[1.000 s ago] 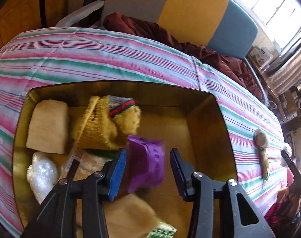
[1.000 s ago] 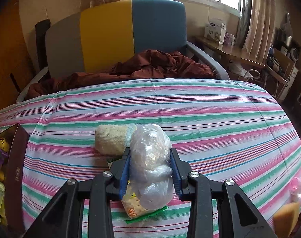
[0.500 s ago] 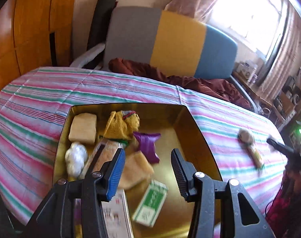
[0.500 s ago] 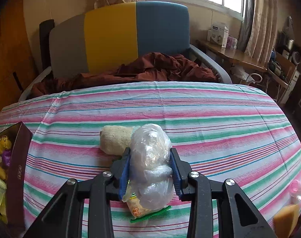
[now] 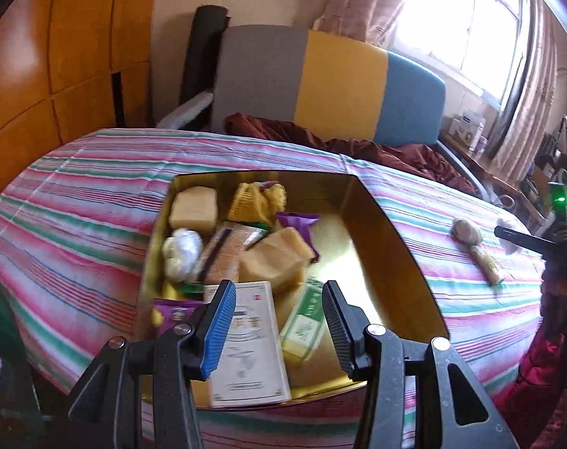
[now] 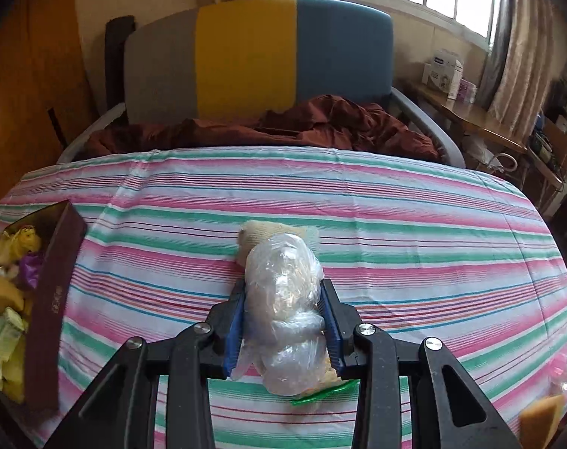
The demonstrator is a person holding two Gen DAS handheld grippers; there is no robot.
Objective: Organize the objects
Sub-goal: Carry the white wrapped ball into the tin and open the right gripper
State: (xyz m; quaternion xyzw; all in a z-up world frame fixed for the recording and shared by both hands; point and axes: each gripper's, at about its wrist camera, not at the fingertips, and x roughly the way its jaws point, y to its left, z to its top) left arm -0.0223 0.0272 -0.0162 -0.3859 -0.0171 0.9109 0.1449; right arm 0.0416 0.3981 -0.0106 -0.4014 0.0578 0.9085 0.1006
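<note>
A gold-lined box (image 5: 388, 247) sits on the striped tablecloth and holds several items: a purple pouch (image 5: 298, 224), yellow knit cloth (image 5: 253, 198), sponges, a white booklet (image 5: 246, 340) and a green packet (image 5: 306, 321). My left gripper (image 5: 279, 321) is open and empty, raised above the box's near edge. My right gripper (image 6: 283, 325) is shut on a clear plastic bag (image 6: 283, 299) just above the cloth. A cream rolled sock (image 6: 268, 235) lies right behind the bag. The box's dark outer wall (image 6: 51, 299) shows at the left of the right wrist view.
A green-edged snack packet (image 6: 321, 396) lies under the bag. A yellow sponge (image 6: 538, 419) and pink wrapper (image 6: 564, 366) lie at the right edge of the table. A chair with red cloth (image 6: 283, 127) stands behind the table. The sock (image 5: 466, 232) shows right of the box.
My left gripper let go of the purple pouch into the box, then rose and pulled back. My right gripper stayed shut on the bag and shifted slightly forward over the sock.
</note>
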